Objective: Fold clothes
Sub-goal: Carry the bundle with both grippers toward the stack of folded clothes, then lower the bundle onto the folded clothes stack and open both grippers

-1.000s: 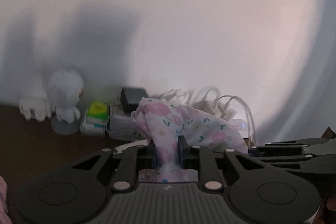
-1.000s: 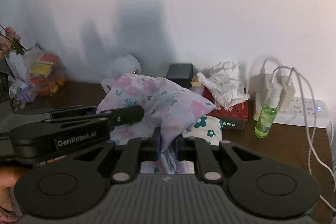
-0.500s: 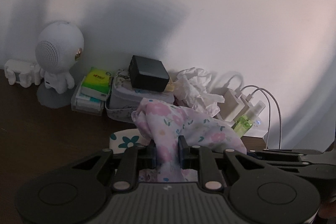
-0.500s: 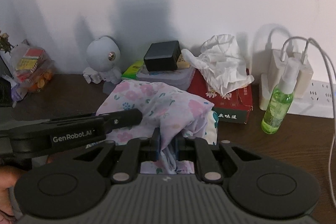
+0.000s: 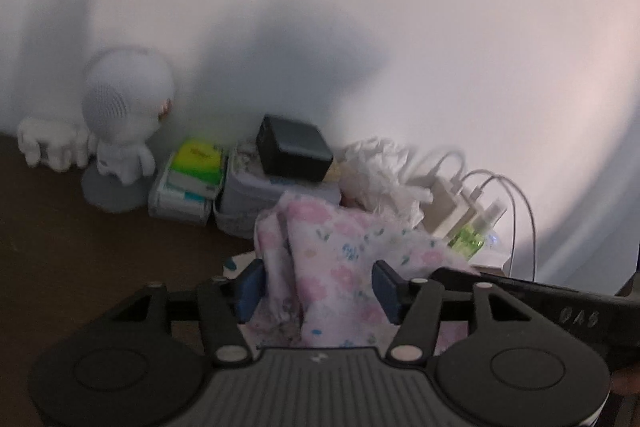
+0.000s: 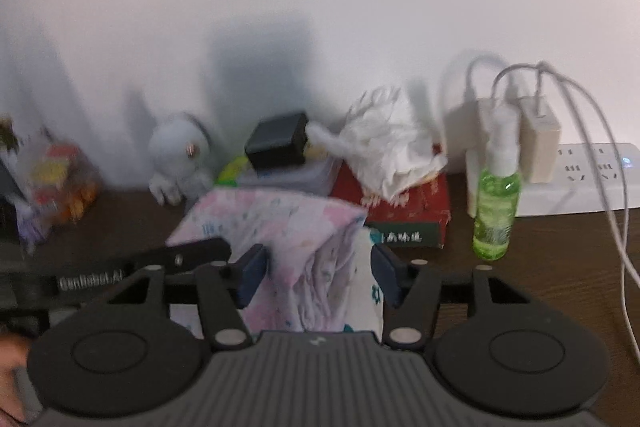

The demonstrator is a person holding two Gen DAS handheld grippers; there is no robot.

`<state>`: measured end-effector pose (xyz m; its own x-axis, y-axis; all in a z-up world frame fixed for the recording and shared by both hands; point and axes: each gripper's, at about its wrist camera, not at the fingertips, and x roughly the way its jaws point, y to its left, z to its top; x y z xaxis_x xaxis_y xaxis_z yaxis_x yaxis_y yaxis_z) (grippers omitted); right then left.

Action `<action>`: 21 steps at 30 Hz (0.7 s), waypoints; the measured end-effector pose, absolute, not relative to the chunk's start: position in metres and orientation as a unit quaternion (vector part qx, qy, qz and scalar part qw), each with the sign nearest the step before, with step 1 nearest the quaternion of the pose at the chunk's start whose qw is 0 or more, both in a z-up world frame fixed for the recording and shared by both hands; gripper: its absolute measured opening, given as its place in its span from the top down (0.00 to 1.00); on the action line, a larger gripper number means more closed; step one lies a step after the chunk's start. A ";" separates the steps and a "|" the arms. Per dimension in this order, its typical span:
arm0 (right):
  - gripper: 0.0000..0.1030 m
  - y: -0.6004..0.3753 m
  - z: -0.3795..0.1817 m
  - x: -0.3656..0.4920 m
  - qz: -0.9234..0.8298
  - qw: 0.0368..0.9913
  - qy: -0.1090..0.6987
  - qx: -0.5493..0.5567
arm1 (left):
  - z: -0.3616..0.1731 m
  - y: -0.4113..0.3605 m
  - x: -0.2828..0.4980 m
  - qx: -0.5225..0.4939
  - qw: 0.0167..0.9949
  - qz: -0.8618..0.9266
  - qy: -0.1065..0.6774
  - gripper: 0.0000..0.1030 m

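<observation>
Both sets of jaws stand spread wide, the floral garment [image 5: 336,267] lying loose between the pads with neither side pinching it. On the left gripper [image 5: 318,287] the cloth fills the gap and hides the table under it; on the right gripper [image 6: 318,279] the same garment [image 6: 288,227] bunches up, its lower folds cut off by the gripper body. Everything is smeared with blur, so the print and the box lettering are hard to read. Close behind the garment clutter lines the wall: a white round-headed figurine [image 5: 124,123], a black box [image 5: 292,151], crumpled tissue [image 6: 392,147]. Open brown tabletop [image 5: 80,247] lies to the near left. Only the right view shows the red tissue box [image 6: 404,207], the power strip [image 6: 588,167] and the snack bag [image 6: 56,183] far left; the green spray bottle [image 6: 496,203] stands clear there, half hidden in the left view.
</observation>
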<state>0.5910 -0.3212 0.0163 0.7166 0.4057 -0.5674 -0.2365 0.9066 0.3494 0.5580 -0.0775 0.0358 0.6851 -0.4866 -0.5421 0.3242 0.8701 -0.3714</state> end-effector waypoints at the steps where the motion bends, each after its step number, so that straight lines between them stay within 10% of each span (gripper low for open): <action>1: 0.39 -0.323 0.021 0.587 0.164 0.924 0.320 0.129 | 0.041 -0.075 0.555 -0.125 0.914 -0.220 0.317 0.41; 4: 0.44 -0.317 0.031 0.575 0.147 0.943 0.273 0.117 | 0.055 -0.077 0.546 -0.094 0.927 -0.233 0.280 0.44; 8: 0.83 -0.293 0.036 0.572 0.162 0.953 0.239 0.088 | 0.056 -0.090 0.542 -0.041 0.922 -0.261 0.282 0.91; 21: 0.93 -0.272 -0.013 0.607 0.130 0.944 0.294 0.076 | 0.015 -0.088 0.559 -0.064 0.912 -0.247 0.320 0.93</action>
<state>0.6075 -0.2717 -0.0125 0.7927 0.2903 -0.5360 -0.2010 0.9546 0.2197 0.5586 -0.0883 0.0154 0.6727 -0.4919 -0.5527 0.4103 0.8696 -0.2746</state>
